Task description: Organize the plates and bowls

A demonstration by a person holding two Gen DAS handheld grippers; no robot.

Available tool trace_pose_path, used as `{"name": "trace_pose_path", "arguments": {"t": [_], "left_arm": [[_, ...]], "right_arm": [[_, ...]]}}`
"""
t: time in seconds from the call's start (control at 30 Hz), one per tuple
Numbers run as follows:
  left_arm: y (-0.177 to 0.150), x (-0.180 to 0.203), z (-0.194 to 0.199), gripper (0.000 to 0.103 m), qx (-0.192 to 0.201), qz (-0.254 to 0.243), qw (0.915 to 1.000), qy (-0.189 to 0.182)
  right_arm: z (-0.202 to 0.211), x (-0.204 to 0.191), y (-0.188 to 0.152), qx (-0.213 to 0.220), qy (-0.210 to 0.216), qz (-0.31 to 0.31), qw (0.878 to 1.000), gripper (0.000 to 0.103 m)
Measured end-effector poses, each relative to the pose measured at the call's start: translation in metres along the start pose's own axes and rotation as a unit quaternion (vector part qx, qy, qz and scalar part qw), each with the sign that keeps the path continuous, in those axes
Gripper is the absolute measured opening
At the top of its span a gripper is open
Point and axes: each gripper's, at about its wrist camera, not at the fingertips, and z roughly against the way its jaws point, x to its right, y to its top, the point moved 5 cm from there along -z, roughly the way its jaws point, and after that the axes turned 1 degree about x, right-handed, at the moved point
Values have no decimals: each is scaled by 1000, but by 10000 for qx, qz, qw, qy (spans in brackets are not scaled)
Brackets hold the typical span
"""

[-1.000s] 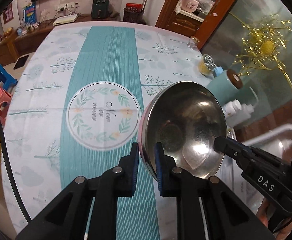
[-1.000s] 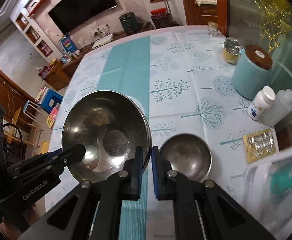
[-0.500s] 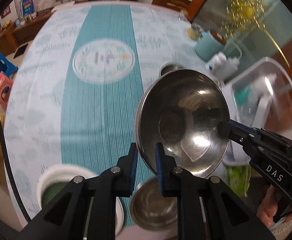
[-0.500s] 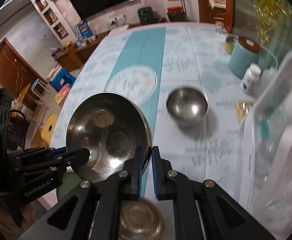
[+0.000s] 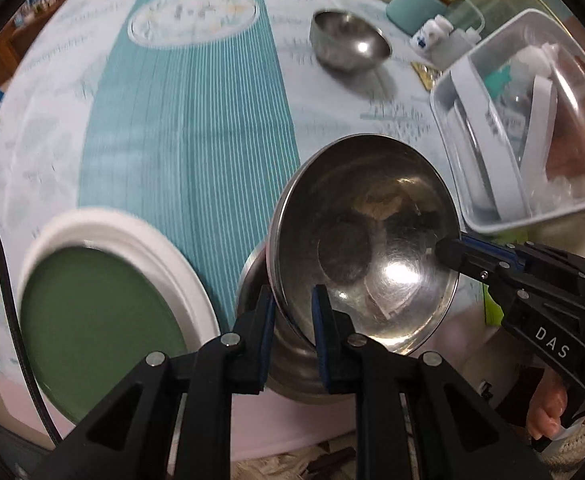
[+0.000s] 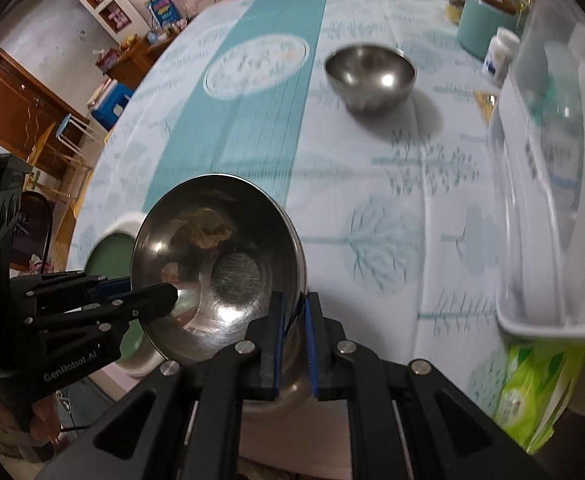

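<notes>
A large steel bowl [image 5: 372, 248] is held tilted above the table's near edge, gripped on opposite rims. My left gripper [image 5: 292, 320] is shut on its left rim and my right gripper [image 6: 294, 324] is shut on its right rim; the bowl [image 6: 220, 264] shows in both views. Beneath it a second steel bowl [image 5: 288, 372] sits on the table, mostly hidden. A green plate with a white rim [image 5: 104, 300] lies to the left. A smaller steel bowl [image 5: 348, 40] stands farther back; it shows in the right wrist view [image 6: 372, 72] too.
A clear plastic bin [image 5: 524, 120] with bottles stands at the right edge. A teal canister [image 6: 484, 28] and a white pill bottle [image 6: 500, 56] stand behind it. A green tissue pack [image 6: 532, 392] lies at the near right. The teal runner [image 5: 184, 120] crosses the tablecloth.
Both grippers have pulled the large bowl back toward the near table edge and lower, over the second bowl. The green plate has come into fuller view on the left.
</notes>
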Motion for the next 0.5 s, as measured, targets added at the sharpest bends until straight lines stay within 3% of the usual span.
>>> {"name": "trace_pose_path", "arguments": {"t": [0.27, 0.5], "left_arm": [[-26, -3, -12, 16, -194, -219, 9995, 133], [-27, -3, -15, 17, -307, -360, 9988, 136]], "right_arm": [[-11, -2, -30, -314, 24, 88, 9995, 9], [-20, 1, -40, -489, 120, 101, 9987, 9]]}}
